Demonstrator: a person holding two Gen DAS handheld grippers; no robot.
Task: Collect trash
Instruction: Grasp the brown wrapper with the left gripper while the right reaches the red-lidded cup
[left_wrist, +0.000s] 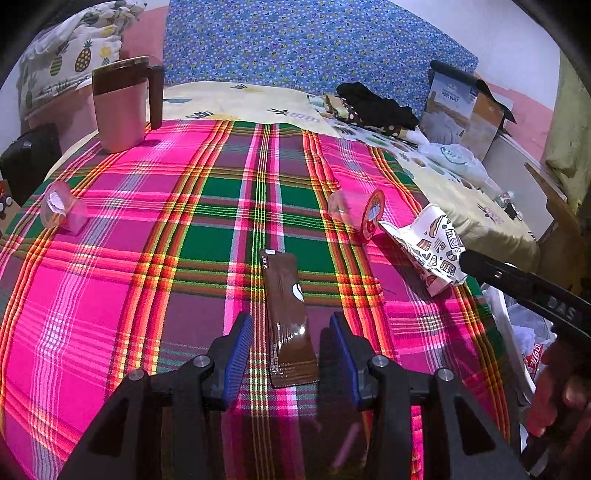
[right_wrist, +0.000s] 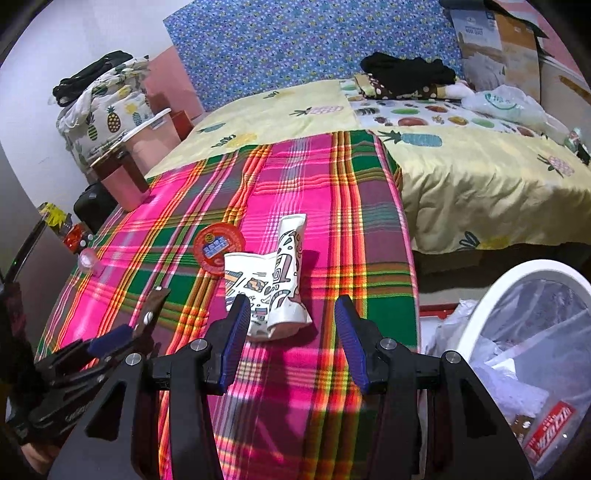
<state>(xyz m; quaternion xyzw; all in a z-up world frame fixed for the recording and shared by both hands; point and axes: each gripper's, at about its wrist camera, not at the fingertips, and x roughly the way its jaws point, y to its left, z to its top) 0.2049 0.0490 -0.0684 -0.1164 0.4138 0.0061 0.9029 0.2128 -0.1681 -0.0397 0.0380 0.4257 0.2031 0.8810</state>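
Far left, a pink cup (left_wrist: 61, 212) lies tipped on the plaid cloth (left_wrist: 110, 295), well apart from both grippers, w/ a mug (left_wrist: 123, 107) upright beyond it; leave those for later. Centre: left gripper (left_wrist: 291, 332) hangs over the near end of a brown sachet (left_wrist: 290, 317), jaws released, one pad each side, not pressing it. To do this well: drop straight down, keep the sachet centred, pinch across the narrow width, since it's flat and glossy and prob slips if caught by an edge. Right of it a red-lidded cup (left_wrist: 360, 214) lies on its side, just beside a crumpled paper cup (right_wrist: 273, 291). Right gripper (right_wrist: 291, 317) sits over that paper cup's near end, jaws also released, nothing gripped; left pad looks close to the paper, can't tell if touching. Close gently, it'll squash. Far right, near: the bin (right_wrist: 498, 302) w/ a clear liner, trash already inside, so a short carry across the cloth's edge.
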